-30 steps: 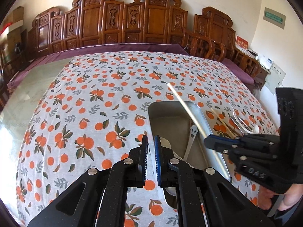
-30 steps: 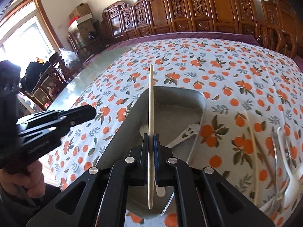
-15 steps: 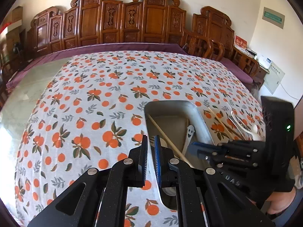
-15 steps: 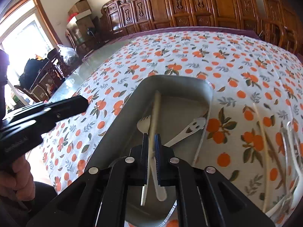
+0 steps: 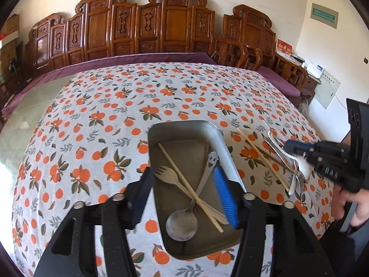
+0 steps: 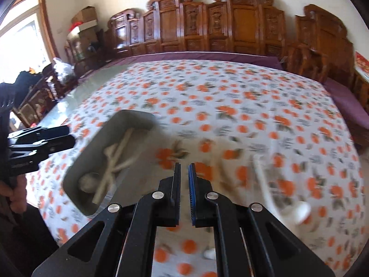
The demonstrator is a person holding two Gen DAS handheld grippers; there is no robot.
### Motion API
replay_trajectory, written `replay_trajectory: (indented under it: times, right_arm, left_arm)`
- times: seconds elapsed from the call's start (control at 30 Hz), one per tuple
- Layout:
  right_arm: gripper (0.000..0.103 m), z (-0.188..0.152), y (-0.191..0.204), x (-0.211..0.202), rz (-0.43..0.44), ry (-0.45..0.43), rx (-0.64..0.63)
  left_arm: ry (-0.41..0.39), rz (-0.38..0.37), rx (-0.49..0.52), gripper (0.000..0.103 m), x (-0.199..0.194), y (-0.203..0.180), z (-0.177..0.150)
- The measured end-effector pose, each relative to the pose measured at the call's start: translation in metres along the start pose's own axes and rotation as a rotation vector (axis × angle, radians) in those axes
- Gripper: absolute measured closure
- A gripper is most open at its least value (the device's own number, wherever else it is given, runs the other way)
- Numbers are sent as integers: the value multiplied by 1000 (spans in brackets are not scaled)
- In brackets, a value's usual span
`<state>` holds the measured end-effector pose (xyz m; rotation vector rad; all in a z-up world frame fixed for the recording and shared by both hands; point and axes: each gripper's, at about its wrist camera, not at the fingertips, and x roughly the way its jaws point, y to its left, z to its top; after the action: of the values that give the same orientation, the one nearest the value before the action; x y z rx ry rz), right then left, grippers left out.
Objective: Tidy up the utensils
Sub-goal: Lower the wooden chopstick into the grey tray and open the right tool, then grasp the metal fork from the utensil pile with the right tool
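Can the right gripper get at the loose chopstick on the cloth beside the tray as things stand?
Probably yes. The right gripper is shut and empty near the chopstick, which lies bare on the cloth right of the tray. Other utensils crowd its near end, and the jaws must open first.

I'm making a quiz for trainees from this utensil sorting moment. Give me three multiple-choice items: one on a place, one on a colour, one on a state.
1. Where does the metal spoon lie?
A. in the metal tray
B. on the tablecloth
C. on a chair

2. What colour are the fruits printed on the tablecloth?
A. blue
B. orange
C. purple

3. What is between the right gripper fingers?
A. a chopstick
B. a fork
C. nothing

Key: 1 A, it rests inside the tray beside the fork; 2 B, orange prints show everywhere; 3 C, the narrow gap shows only cloth.
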<state>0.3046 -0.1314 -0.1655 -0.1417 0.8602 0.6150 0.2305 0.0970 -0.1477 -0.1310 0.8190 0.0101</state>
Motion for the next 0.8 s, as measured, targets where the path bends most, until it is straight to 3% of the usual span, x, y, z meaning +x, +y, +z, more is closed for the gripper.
replay_trajectory:
  times: [0.2,0.3,0.8]
  right_arm:
    - [94,-14,-48,-4,-80,28,49]
    - [86,-25,-63,1,-97,46,81]
    - [86,-53,-71,37,-117,152,117]
  left_arm:
    - [1,-3,14,28,4,-17,-2]
    - [5,-11,33,27,8,-29,-4]
    - [42,-72,114,27,21,-80,-18]
